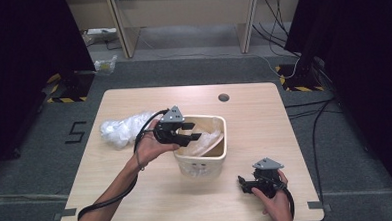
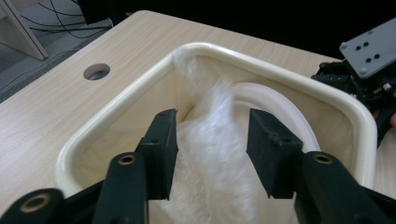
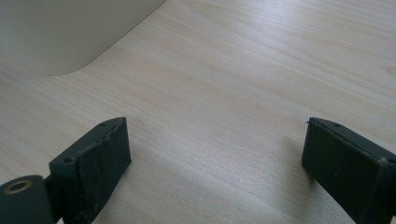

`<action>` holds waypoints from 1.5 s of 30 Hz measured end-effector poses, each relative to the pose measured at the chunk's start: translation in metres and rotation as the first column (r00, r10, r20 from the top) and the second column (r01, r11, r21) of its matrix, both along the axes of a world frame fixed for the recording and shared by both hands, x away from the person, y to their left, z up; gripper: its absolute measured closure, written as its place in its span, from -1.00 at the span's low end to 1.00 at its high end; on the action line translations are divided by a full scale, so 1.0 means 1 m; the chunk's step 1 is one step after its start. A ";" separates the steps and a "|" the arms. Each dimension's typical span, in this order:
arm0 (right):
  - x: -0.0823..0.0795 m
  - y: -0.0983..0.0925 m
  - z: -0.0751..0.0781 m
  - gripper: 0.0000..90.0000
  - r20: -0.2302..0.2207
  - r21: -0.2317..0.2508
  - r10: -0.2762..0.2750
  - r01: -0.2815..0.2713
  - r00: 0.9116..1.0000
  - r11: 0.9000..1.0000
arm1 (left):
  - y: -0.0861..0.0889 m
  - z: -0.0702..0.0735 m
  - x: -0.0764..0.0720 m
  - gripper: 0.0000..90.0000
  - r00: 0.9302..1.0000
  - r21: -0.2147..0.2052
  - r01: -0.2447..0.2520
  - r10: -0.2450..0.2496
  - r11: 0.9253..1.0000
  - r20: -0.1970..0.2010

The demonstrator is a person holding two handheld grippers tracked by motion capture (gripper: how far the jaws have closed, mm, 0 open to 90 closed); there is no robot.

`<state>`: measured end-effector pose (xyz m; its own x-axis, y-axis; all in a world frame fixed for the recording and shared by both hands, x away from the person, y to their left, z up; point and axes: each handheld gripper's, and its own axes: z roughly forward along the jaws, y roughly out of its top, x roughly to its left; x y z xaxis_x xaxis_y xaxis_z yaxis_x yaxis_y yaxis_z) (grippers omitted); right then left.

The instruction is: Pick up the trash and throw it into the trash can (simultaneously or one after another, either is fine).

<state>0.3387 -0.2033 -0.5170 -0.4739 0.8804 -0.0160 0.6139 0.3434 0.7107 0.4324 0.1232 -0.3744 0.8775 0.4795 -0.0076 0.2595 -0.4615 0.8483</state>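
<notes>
Over the cream bin's [image 1: 201,163] near-left rim, the left gripper [image 1: 195,131] hangs with its jaws parted and pointing across the opening. From the left gripper view, the jaws straddle a fold of thin white plastic lining [image 2: 212,154] that fills the bin [image 2: 93,128]; whether the pads actually touch the plastic I cannot tell, and nothing looks pinched between them. The person's left hand [image 1: 148,147] carries this gripper, with its cable trailing back along the forearm. Just left of the bin, a crumpled heap of clear plastic bags [image 1: 122,128] lies on the table [image 1: 264,122].

Near the table's front right corner, well apart from the bin, the right gripper [image 1: 243,183] sits low in the right hand [image 1: 273,197]. Its jaws stand wide open with only bare wood between them [image 3: 215,154], holding nothing. A rounded corner of the bin [image 3: 60,32] shows at the upper left of the right gripper view. A round cable hole [image 1: 224,97] sits near the table's far edge.
</notes>
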 end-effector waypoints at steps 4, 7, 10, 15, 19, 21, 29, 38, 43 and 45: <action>0.000 0.000 0.000 -0.82 -0.001 0.000 0.000 0.000 1.000 1.000 | 0.010 0.006 0.002 0.11 1.000 -0.008 -0.020 0.020 1.000 0.008; 0.000 0.000 0.000 -0.82 0.000 0.000 0.000 0.000 1.000 1.000 | 0.020 0.009 0.004 0.10 0.999 -0.019 -0.042 0.042 0.999 0.015; 0.000 0.000 0.000 -0.82 0.000 0.000 0.000 0.000 1.000 1.000 | 0.033 0.011 0.006 0.09 0.998 -0.020 -0.067 0.067 0.998 0.016; 0.000 0.000 0.000 -0.82 -0.001 0.000 0.000 0.000 1.000 1.000 | 0.058 0.013 0.009 0.08 0.994 -0.028 -0.110 0.111 0.994 0.015; 0.000 0.000 0.000 -0.82 0.000 0.000 0.000 0.000 1.000 1.000 | 0.076 0.013 0.010 0.05 0.989 -0.030 -0.146 0.147 0.989 0.019; 0.000 0.000 0.000 -0.82 0.000 0.000 0.000 0.000 1.000 1.000 | 0.088 0.013 0.011 0.05 0.986 -0.034 -0.166 0.167 0.985 0.018; 0.000 0.000 0.000 -0.82 -0.001 0.000 -0.001 0.001 1.000 1.000 | 0.130 -0.001 0.018 -0.01 0.963 -0.023 -0.270 0.270 0.963 0.004; 0.000 0.000 0.000 -0.82 -0.001 0.000 0.000 0.000 1.000 1.000 | 0.162 -0.037 0.031 -0.14 0.927 0.026 -0.373 0.373 0.928 -0.035; 0.000 0.000 0.000 -0.82 -0.001 0.000 -0.001 0.001 1.000 1.000 | 0.171 -0.052 0.039 -0.30 0.901 0.063 -0.428 0.431 0.902 -0.041; 0.000 0.000 0.000 -0.82 0.000 0.001 0.000 0.000 1.000 1.000 | 0.174 -0.057 0.042 -0.36 0.889 0.070 -0.451 0.455 0.890 -0.047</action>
